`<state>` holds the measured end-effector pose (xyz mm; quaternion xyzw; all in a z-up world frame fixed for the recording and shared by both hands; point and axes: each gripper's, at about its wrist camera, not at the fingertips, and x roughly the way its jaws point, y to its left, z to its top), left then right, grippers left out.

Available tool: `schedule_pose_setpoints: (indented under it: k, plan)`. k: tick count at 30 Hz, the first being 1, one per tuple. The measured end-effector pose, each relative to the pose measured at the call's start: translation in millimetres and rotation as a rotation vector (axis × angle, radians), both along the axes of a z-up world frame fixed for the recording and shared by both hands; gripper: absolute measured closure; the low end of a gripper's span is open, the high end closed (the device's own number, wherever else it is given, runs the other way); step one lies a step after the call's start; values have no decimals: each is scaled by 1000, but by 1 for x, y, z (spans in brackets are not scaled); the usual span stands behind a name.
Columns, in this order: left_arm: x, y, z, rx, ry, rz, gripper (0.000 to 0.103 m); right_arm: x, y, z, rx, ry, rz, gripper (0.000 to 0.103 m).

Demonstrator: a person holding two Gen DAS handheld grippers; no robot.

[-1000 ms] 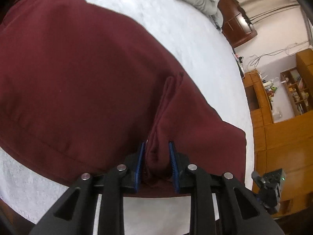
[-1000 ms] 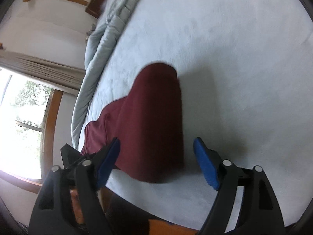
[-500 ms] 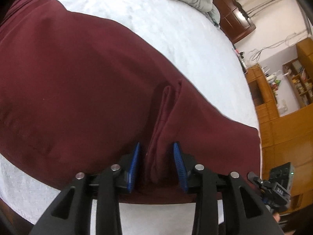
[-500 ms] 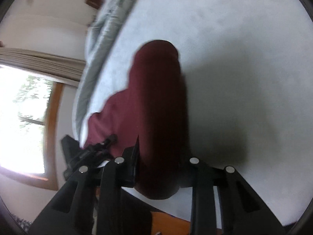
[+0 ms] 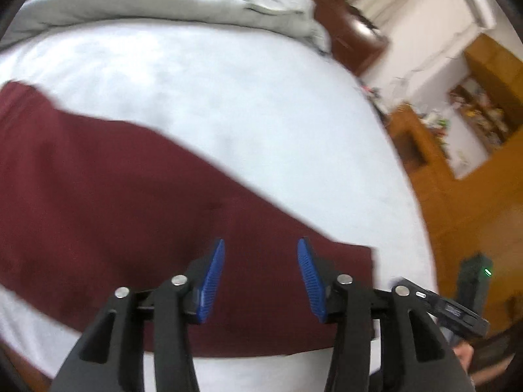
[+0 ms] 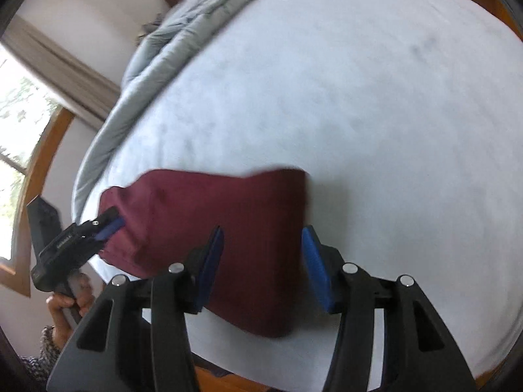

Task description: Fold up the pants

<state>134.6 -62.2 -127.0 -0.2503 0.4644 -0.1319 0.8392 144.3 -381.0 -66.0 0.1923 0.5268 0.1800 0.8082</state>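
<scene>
Dark red pants (image 5: 130,202) lie flat across the white bed (image 5: 228,98), near its front edge. My left gripper (image 5: 260,279) is open and empty, just above the pants' near edge. In the right wrist view the pants (image 6: 228,228) lie folded and my right gripper (image 6: 263,263) is open over their near end, holding nothing. The left gripper (image 6: 98,228) shows there at the pants' far left end. The right gripper (image 5: 441,307) shows at the lower right of the left wrist view.
A grey duvet (image 5: 163,0) is bunched along the far side of the bed, also seen in the right wrist view (image 6: 163,49). Wooden cabinets (image 5: 457,179) stand to the right of the bed. A window (image 6: 19,130) is on the left.
My left gripper opened and let go of the pinched fold, which now lies flat. My right gripper closed on the pants half a second ago and is open again.
</scene>
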Motion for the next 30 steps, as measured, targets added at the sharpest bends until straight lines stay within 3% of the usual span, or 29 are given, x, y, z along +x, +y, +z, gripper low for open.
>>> schedule_pose_setpoints:
  k: [3, 5, 7, 9, 10, 11, 14, 16, 17, 19, 22, 27, 30]
  plan:
    - [20, -29, -14, -29, 27, -88, 55, 23, 27, -2, -5, 0, 53, 53]
    - [31, -38, -32, -29, 81, -95, 55, 32, 34, -15, -21, 28, 62, 52]
    - [34, -36, -52, -14, 132, -89, 56, 32, 35, -27, -53, 45, 52, 59]
    - [35, -30, -67, -34, 145, -88, 62, 37, 28, -46, -55, 85, 12, 72]
    - [35, -26, -73, -31, 154, -77, 75, 38, 23, -53, -32, 91, -1, 72]
    - [36, -21, -76, -44, 168, -63, 82, 38, 20, -57, 0, 96, -16, 72]
    - [35, -8, -75, -125, 200, -43, 82, 35, 17, -48, 47, 93, -27, 68]
    - [29, -11, -64, -81, 183, -33, 73, 27, 13, -35, 83, 73, -46, 51]
    - [22, -17, -55, -58, 156, -34, 59, 24, 14, -29, 79, 60, -50, 41]
    - [13, -24, -47, -30, 119, -39, 46, 11, 21, -16, 30, 21, -25, 42]
    - [7, -37, -48, 22, 106, -79, 43, -5, 29, -17, 20, 27, -7, 42]
    - [6, -47, -55, 107, 59, -127, 42, -10, 29, -56, 7, 89, -19, 45]
    - [5, -48, -45, 127, 56, -148, 39, -10, 32, -48, -1, 82, -9, 45]
